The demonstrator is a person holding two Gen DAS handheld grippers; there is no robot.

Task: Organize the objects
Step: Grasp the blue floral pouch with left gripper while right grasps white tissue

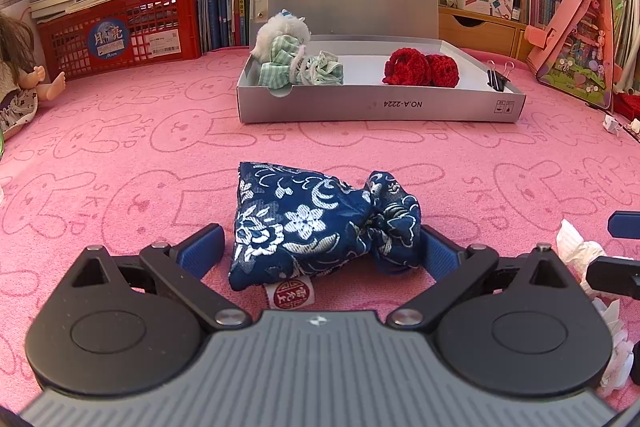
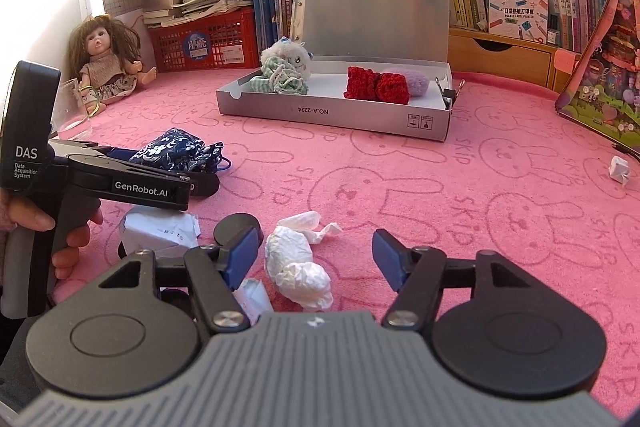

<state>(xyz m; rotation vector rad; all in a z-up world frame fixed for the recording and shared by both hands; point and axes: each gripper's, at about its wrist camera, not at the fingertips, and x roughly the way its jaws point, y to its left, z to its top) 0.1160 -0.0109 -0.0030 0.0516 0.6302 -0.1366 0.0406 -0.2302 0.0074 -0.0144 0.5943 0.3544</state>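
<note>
Fingers wrapped round its grip, your left hand (image 2: 60, 227) aims the left gripper (image 1: 320, 247) downward, jaws apart astride the blue pouch (image 1: 316, 223) on the pink mat (image 1: 120, 131). Your right gripper (image 2: 316, 255), likewise tilted, stands parted around crumpled tissue (image 2: 296, 263), untouched.

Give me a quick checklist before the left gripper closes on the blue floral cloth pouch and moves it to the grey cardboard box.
1. Blue floral cloth pouch between the left gripper fingers: ok.
2. Pads pressing on the pouch: not ok, a gap shows on the left side.
3. Grey cardboard box lid open: ok.
4. Free floor inside the box, between white plush toy and red crocheted piece: ok.
5. Right gripper empty: ok, crumpled white tissue lies loose between the fingers.
</note>
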